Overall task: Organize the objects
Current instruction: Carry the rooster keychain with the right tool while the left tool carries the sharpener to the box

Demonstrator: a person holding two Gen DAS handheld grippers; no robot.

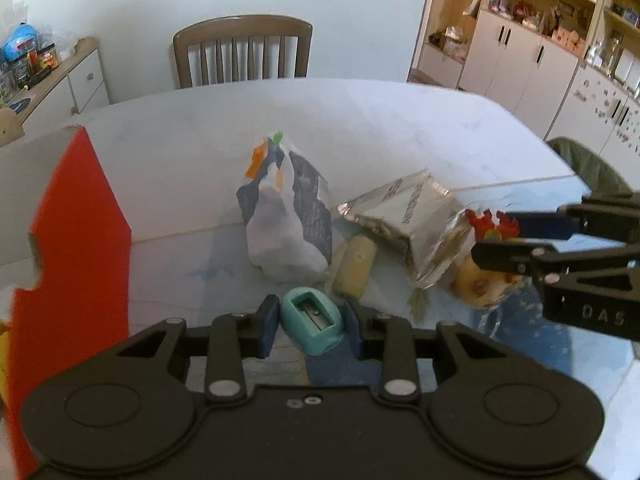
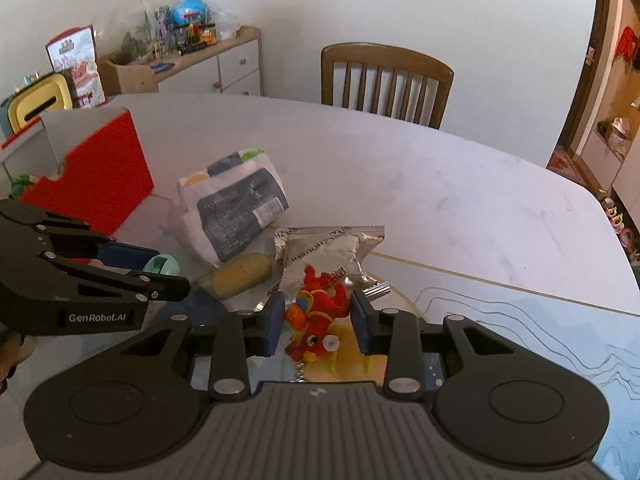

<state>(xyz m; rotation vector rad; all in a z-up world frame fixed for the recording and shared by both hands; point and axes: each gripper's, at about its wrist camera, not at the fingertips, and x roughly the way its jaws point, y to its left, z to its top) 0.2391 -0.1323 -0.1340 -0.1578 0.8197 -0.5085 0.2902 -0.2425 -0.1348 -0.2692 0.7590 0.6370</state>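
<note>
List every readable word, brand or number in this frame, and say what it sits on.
"GenRobot.AI": side of the left gripper.
"DAS": side of the right gripper; possibly partial.
Silver foil packet: lettering too blurred.
White snack bag: dark label and barcode too small.

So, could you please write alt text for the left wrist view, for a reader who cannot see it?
The left gripper holds a teal plastic pencil sharpener between its blue pads above a white table. Beyond lie a white printed pouch, a silver foil packet and a yellow oblong item, with a red cardboard box at left and the right gripper on a red and yellow toy.
</note>
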